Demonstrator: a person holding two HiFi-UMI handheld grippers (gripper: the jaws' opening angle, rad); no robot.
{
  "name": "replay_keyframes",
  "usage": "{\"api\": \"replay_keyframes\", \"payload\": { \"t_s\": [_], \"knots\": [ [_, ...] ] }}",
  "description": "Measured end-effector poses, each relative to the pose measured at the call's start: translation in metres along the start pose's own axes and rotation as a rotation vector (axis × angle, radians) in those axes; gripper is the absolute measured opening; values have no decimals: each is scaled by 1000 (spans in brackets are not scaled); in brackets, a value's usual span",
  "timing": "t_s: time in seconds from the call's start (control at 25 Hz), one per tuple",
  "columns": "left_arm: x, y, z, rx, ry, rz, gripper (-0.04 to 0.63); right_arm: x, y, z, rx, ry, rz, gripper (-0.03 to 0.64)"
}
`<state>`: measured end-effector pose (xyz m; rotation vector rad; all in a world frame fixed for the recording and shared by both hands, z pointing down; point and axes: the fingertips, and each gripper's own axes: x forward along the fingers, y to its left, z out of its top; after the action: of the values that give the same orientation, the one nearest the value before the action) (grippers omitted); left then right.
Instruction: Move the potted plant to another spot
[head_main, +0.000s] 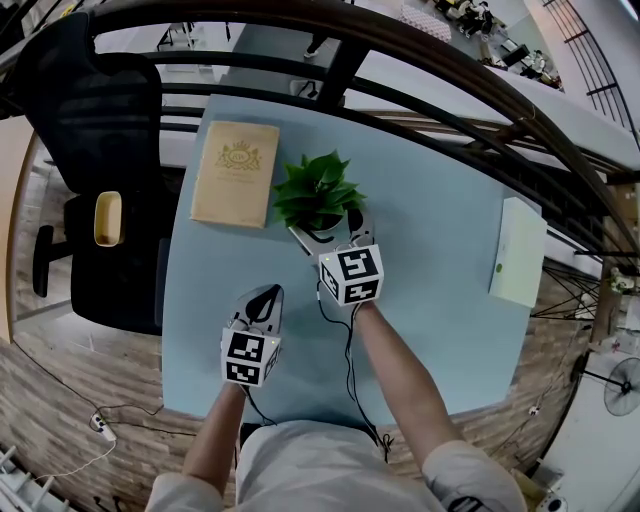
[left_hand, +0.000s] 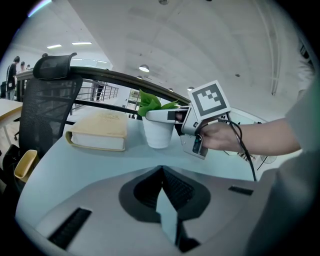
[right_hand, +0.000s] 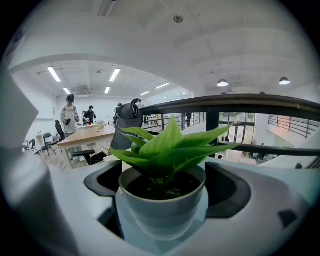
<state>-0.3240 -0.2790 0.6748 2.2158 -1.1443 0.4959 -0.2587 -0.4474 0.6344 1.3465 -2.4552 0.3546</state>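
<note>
Right gripper view has the plant (right_hand: 161, 212) dead centre: a white pot with dark soil and green leaves, set between the two jaws of the right gripper (right_hand: 162, 197). One jaw lies against the pot's left side and the other against its right, just below the rim, so the jaws are closed on the pot. The leaves rise above them and spread forward.

Head view puts the plant near the middle of the pale blue desk (head_main: 440, 310), toward its far edge, with a tan book (head_main: 236, 172) lying flat just to its left. The right gripper reaches the pot from the near side. A white box (head_main: 518, 252) lies well apart at the desk's right edge, and a black chair (head_main: 105, 130) stands off the left side.

Left gripper view shows the pot upright, its base seeming to rest on the desk, with the right jaws clasping it near the rim. The left gripper (left_hand: 162, 200) has its jaws pressed together with nothing between them. It sits nearer the desk's front edge, well apart from the plant and to the left of the right arm.
</note>
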Motion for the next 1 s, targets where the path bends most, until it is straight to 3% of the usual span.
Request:
{"api": "replay_keyframes", "payload": {
  "t_s": [1.0],
  "knots": [
    [-4,3,-7,-3,23,16,11,-25,9,-37,-10,29,18,537]
  ]
}}
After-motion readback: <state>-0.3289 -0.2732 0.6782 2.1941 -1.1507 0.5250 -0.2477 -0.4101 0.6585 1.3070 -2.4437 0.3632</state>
